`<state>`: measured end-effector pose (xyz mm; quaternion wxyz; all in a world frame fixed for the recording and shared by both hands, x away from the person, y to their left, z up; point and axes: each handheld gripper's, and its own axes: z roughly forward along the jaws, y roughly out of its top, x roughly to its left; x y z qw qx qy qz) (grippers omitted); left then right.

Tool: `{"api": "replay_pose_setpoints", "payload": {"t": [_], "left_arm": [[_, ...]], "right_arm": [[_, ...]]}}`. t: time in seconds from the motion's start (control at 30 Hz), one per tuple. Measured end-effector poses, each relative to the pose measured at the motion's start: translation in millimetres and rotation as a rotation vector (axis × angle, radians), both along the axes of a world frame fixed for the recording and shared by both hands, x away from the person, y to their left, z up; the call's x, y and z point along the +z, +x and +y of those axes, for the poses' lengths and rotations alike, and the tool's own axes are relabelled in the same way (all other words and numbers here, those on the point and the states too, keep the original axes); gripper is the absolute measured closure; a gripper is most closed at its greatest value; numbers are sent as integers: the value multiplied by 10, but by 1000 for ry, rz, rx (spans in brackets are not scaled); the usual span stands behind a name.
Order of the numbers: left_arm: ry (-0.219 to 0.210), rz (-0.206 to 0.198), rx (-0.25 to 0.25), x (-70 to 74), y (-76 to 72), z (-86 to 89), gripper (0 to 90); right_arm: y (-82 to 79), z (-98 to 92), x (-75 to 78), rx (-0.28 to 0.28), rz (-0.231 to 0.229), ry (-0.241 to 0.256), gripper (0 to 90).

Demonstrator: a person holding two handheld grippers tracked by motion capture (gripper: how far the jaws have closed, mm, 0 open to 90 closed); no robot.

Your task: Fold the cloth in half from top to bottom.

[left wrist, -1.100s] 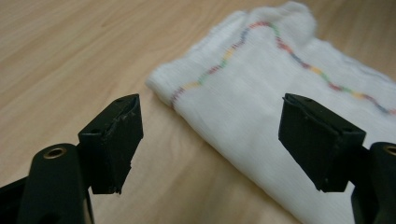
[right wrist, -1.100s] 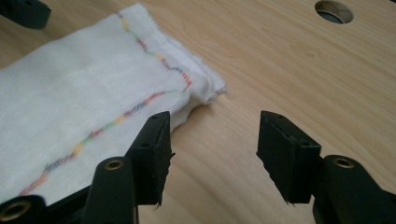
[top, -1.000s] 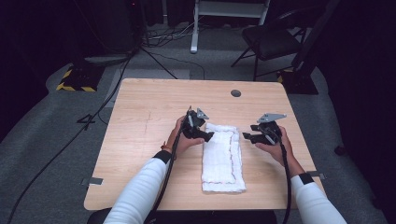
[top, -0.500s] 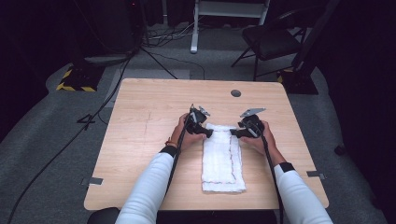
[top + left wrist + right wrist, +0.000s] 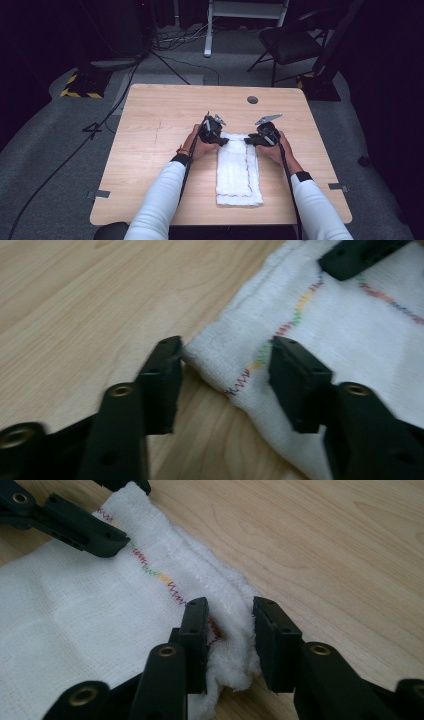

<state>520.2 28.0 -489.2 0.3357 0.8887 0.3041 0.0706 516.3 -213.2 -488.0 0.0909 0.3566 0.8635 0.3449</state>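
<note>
A white folded towel (image 5: pixel 239 172) with a multicoloured stitched hem lies lengthwise on the wooden table (image 5: pixel 160 125). My left gripper (image 5: pixel 220 140) sits at its far left corner. In the left gripper view that gripper (image 5: pixel 227 347) is open, its jaws straddling the towel (image 5: pixel 350 330) corner. My right gripper (image 5: pixel 248 141) is at the far right corner. In the right gripper view it (image 5: pixel 230 607) is shut on bunched fabric of the towel (image 5: pixel 75 615). The left gripper's jaws (image 5: pixel 75 527) rest on the cloth farther off.
A round cable hole (image 5: pixel 252 99) sits in the table's far right area. Bare wood lies left, right and beyond the towel. A black chair (image 5: pixel 295 42) and a stand with cables are on the floor behind the table.
My right gripper has moved left and forward onto the towel's far right corner and pinched it. The left gripper has stayed at the far left corner.
</note>
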Motion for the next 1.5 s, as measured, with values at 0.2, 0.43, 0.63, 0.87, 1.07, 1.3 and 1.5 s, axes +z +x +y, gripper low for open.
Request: {"api": "replay_pose_setpoints", "payload": {"t": [0.2,0.43,0.63,0.87,1.07,1.3,1.5], "left_arm": [[19,-7,-25,28,18,-50,755],[60,-86,15,135,61,-130,815],[48,-162,24,381,71,-114,827],[30,-233,11,669,22,-108,830],[1,-264,-12,823,-67,-68,830],[-35,-267,-76,830,-269,-5,830],[-28,-274,-126,764,-444,37,830]], "right_arm": [[-23,49,17,13,-25,-29,804],[-6,84,108,-30,-126,-74,820],[-11,62,320,-44,-218,-54,822],[-54,11,596,-61,-293,-20,824],[-144,-16,750,-52,-334,8,826],[-372,-90,773,3,-351,37,826],[-558,-129,702,61,-333,43,826]]}}
